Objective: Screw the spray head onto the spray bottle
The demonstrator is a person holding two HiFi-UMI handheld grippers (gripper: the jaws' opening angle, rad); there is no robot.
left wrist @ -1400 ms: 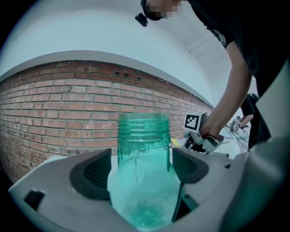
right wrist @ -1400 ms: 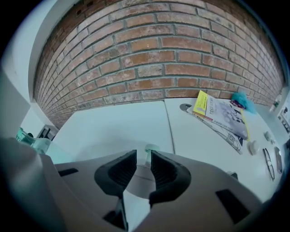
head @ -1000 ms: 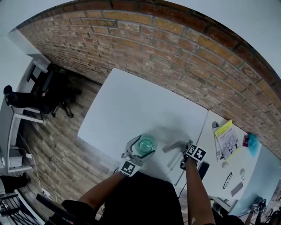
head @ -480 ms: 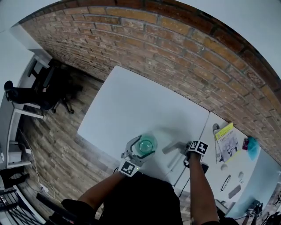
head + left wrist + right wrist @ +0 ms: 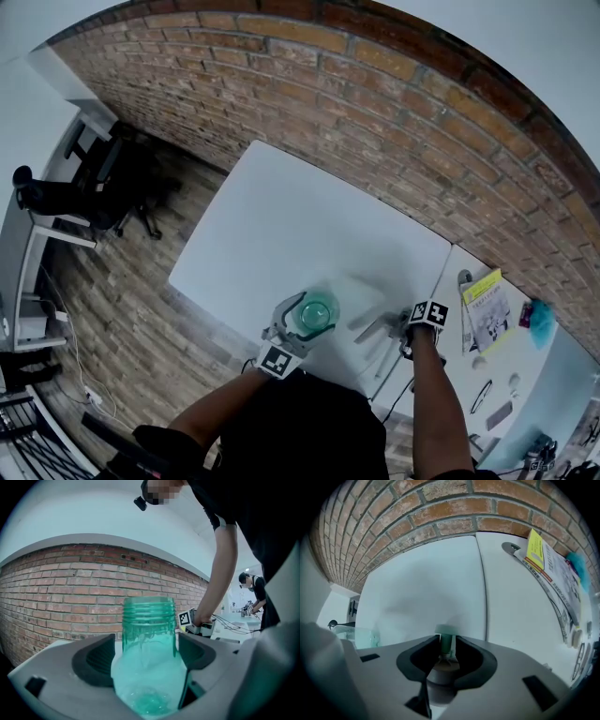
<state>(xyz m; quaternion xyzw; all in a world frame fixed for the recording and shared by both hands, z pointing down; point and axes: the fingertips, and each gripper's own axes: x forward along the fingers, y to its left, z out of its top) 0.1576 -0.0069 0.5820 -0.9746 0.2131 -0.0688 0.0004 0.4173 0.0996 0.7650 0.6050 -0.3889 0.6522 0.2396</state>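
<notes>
A translucent green spray bottle (image 5: 149,620) with a bare threaded neck stands upright on the white table (image 5: 281,225). My left gripper (image 5: 149,656) is shut on its body. From above, the bottle's mouth (image 5: 317,310) sits in the left gripper (image 5: 302,321) near the table's front edge. To its right, my right gripper (image 5: 398,330) points steeply down. In the right gripper view, the right gripper (image 5: 446,651) is shut on the spray head (image 5: 446,643), whose green stem and grey collar show between the pads. The bottle (image 5: 361,637) appears at that view's left edge.
A second white table (image 5: 520,606) adjoins on the right, with a yellow booklet (image 5: 485,302), a blue object (image 5: 541,312) and cables. A brick wall (image 5: 394,122) runs behind both. An office chair (image 5: 70,197) stands far left. Another person (image 5: 255,590) is in the background.
My right gripper has tipped further downward and sunk a little with the spray head. The left gripper and the bottle have stayed put.
</notes>
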